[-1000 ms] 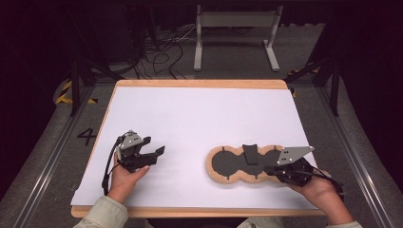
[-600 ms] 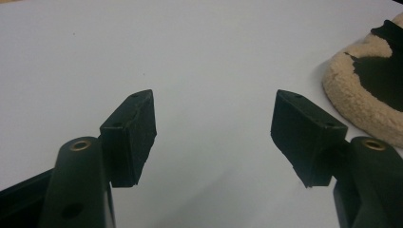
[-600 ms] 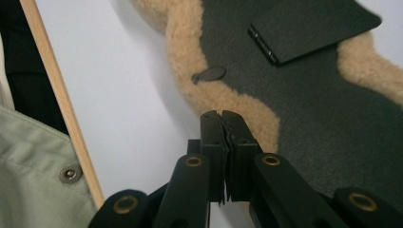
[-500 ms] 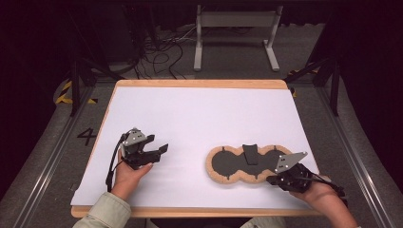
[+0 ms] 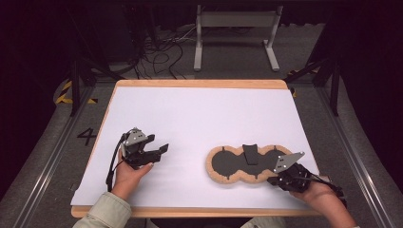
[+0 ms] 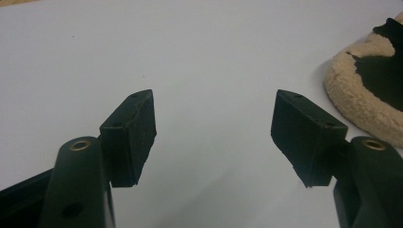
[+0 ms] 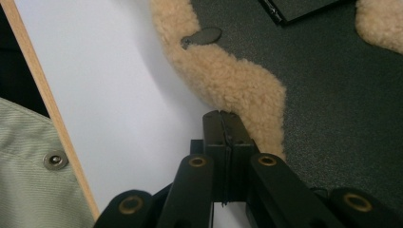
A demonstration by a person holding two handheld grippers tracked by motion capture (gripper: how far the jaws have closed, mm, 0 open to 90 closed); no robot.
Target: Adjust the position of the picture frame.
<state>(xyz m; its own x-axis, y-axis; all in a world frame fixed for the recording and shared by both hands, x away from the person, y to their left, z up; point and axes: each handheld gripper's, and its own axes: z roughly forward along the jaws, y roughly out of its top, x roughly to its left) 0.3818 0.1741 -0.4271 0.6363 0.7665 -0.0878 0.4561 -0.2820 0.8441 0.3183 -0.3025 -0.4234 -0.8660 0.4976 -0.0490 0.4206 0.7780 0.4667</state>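
- Fingers [image 6: 130, 137] of the left gripper [image 6: 214, 135], left gripper view: two black pads stand wide apart with nothing between them, bare white sheet [image 6: 190, 57] beneath. Fleece-edged pad [image 6: 356, 99] with a dark centre lies at the right edge of the frame, apart from the jaws.
- Fingers [image 7: 214, 128] of the right gripper [image 7: 222, 124], right gripper view: pressed flat together at lower centre, closed on nothing that shows. Their tips sit at the tan fleece border of the pad [image 7: 228, 76]; whether they touch it I cannot tell. Dark felt fills the right of the frame; a small oval tab [image 7: 202, 37] lies on the fleece at upper centre. Wooden table edge [image 7: 43, 114] and a pale green sleeve [image 7: 28, 180] with a metal snap show at lower left.
- High view: left gripper [image 5: 157, 151] at lower left of the sheet [image 5: 199, 118], held in a hand [image 5: 128, 173], jaws spread, well apart from the pad.
- High view: three-lobed pad [image 5: 228, 164] at lower right of centre, lying flat, a dark flap [image 5: 249, 153] on its middle.
- High view: right gripper [image 5: 273, 179] at the pad's lower right lobe, grey plate on top, hand [image 5: 323, 194] behind it.
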